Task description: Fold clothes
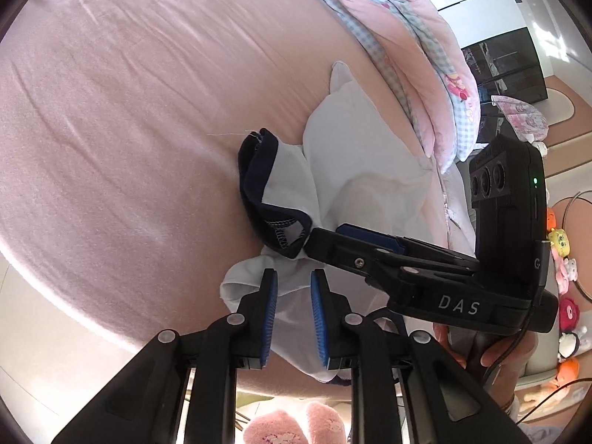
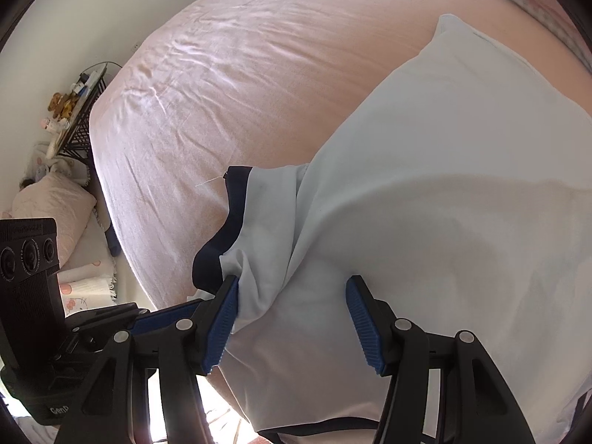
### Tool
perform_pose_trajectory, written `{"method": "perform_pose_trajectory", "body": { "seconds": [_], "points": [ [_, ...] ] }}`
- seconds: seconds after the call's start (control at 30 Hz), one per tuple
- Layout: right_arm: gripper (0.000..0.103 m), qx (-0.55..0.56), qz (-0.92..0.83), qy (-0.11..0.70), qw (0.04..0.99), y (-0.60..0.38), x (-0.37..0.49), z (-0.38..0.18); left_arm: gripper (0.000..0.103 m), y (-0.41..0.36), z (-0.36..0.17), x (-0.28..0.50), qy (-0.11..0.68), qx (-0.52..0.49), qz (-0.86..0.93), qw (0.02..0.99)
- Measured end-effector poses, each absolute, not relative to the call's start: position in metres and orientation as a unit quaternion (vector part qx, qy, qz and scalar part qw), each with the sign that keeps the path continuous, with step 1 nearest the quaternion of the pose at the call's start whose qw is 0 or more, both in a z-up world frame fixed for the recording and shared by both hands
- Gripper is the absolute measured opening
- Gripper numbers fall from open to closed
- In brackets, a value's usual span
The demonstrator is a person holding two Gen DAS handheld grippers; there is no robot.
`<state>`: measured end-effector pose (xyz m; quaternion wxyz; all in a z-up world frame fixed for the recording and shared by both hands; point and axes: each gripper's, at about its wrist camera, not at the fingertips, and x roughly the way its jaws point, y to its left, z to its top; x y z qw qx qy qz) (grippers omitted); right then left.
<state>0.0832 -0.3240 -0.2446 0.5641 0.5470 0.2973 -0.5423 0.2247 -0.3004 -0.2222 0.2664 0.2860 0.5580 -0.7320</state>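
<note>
From the left wrist we see a soft white shirt (image 1: 355, 155) with a dark blue cuff (image 1: 259, 192), lying crumpled on the smooth pink bed (image 1: 129, 111). Our left claw (image 1: 292, 314) is spread a little, with thin white cloth between its bumpy blue pads (image 1: 270, 318). The right claw (image 1: 325, 240) pokes in beside the cuff.

From the right wrist, our right claw (image 2: 292, 322) is spread wide over the shirt (image 2: 444, 185). One ridged blue pad (image 2: 222, 325) touches the bunched sleeve by the cuff (image 2: 222, 229).
</note>
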Motion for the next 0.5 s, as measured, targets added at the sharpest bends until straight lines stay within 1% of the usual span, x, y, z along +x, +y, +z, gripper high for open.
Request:
{"method": "perform_pose_trajectory", "body": {
  "seconds": [0.17, 0.2, 0.3, 0.33, 0.5],
  "points": [
    [0.058, 0.545, -0.552, 0.278, 0.566, -0.313, 0.083, -0.243, 0.017, -0.306, -0.218, 0.231, 0.571, 0.283, -0.720, 0.275],
    [0.058, 0.544, -0.553, 0.275, 0.568, -0.311, 0.083, -0.243, 0.021, -0.307, -0.217, 0.232, 0.566, 0.284, -0.720, 0.282],
    [0.058, 0.544, -0.555, 0.269, 0.569, -0.307, 0.082, -0.242, 0.037, -0.317, -0.216, 0.231, 0.566, 0.282, -0.718, 0.291],
    [0.058, 0.544, -0.556, 0.268, 0.569, -0.307, 0.082, -0.242, 0.041, -0.320, -0.216, 0.231, 0.568, 0.279, -0.717, 0.291],
    [0.058, 0.540, -0.559, 0.268, 0.569, -0.307, 0.084, -0.243, 0.043, -0.332, -0.228, 0.228, 0.606, 0.258, -0.701, 0.275]
  ]
}}
